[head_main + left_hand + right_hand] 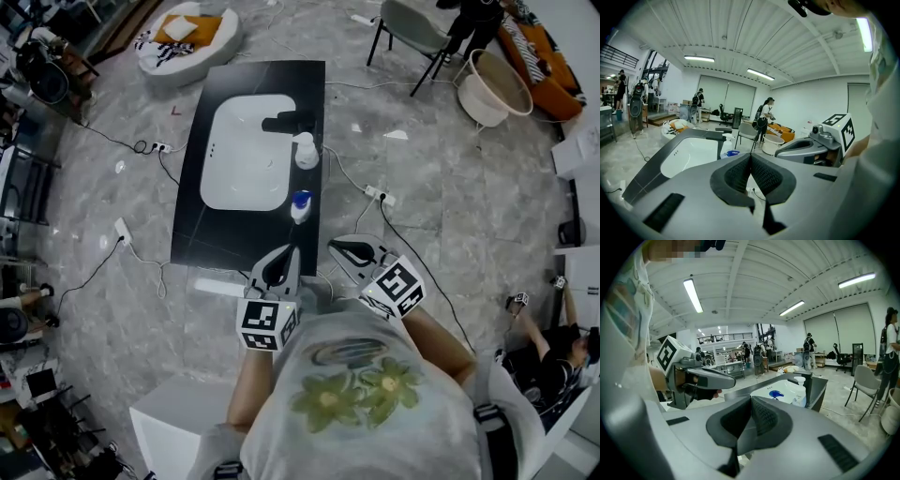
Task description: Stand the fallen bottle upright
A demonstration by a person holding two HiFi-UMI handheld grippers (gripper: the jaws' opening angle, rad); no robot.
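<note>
A black counter (192, 220) holds a white sink (246, 155) with a black faucet (286, 120). Along its right edge a small bottle with a blue cap (300, 204) appears to stand upright, just nearer me than a white pump bottle (307, 150). Both bottles also show ahead in the right gripper view, the blue-capped bottle (777, 394) left of the pump bottle (800, 393). My left gripper (289, 251) and right gripper (339, 247) hang side by side close to my body, short of the counter's near end. Each has its jaws together, the left gripper (750, 154) and the right gripper (751, 398) holding nothing.
Cables and power strips (375, 194) lie on the grey floor around the counter. A chair (412, 33) and a round basket (497, 89) stand far right, a round cushion bed (187, 37) far left. A white box (178, 412) sits by my left side. A person (553, 342) is at the right.
</note>
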